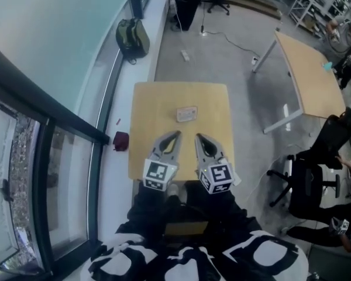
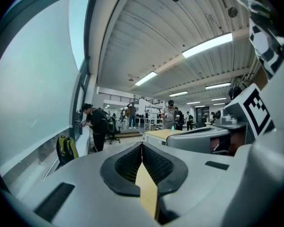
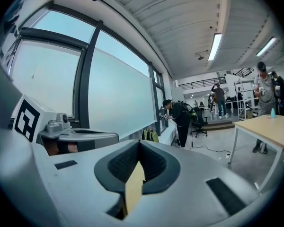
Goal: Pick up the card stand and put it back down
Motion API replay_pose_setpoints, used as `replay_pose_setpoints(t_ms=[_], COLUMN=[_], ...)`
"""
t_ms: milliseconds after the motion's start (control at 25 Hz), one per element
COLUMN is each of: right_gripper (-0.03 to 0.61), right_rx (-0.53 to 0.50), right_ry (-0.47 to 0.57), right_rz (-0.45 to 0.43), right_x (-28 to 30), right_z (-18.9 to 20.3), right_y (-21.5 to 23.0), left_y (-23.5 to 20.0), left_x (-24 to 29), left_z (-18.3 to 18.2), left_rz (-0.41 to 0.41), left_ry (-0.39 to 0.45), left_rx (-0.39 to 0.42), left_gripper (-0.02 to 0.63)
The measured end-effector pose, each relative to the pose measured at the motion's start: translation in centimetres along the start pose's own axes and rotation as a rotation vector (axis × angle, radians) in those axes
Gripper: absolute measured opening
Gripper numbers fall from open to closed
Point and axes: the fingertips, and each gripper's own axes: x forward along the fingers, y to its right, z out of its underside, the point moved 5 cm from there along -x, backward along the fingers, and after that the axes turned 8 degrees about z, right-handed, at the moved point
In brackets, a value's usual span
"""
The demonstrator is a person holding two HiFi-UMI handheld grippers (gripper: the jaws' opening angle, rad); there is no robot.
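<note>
The card stand [image 1: 186, 114], a small pale upright holder, sits on the square wooden table [image 1: 152, 104] near its middle. Both grippers hover over the table's near edge, side by side, pointing toward the stand and a short way from it. My left gripper [image 1: 176, 134] is shut with nothing between its jaws, its tips meeting in the left gripper view [image 2: 142, 144]. My right gripper [image 1: 198, 137] is shut and empty too, tips joined in the right gripper view [image 3: 139, 141]. Both gripper views look level across the room, and the stand is hidden from them.
A window ledge runs along the left with a green backpack [image 1: 133, 38] and a small dark red object [image 1: 121, 140]. A second wooden table [image 1: 310, 75] and a black office chair [image 1: 307, 180] stand to the right. People [image 2: 97, 124] stand far off in the room.
</note>
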Motion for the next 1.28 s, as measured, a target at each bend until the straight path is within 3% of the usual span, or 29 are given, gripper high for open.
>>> replay_pose_setpoints(t_ms=[400,840,1040,1280], right_gripper=[0.02,0.02,0.02,0.02], right_rx=[0.026,0.031,0.029,0.036], right_ry=[-0.153,-0.259,-0.296,-0.32], right_rz=[-0.051,-0.079,-0.097,-0.111], right_x=[2.4,5.5,6.7,9.2], right_z=[5.8,11.9,14.4,16.3], right_y=[1.0,3.1,4.2,6.4], left_y=[-1.5,-6.6,-9.3,-12.0], left_x=[1.1,1.0,2.4,6.1], left_z=[8.5,17.6,20.0,21.3], left_rz=[0.038,0.064,0.121,0.183], left_ry=[-0.177,-0.351,-0.405,-0.418], left_rx=[-0.103,-0.081,-0.058,-0.056], left_gripper=[0.009,0.039,0.163,0.25])
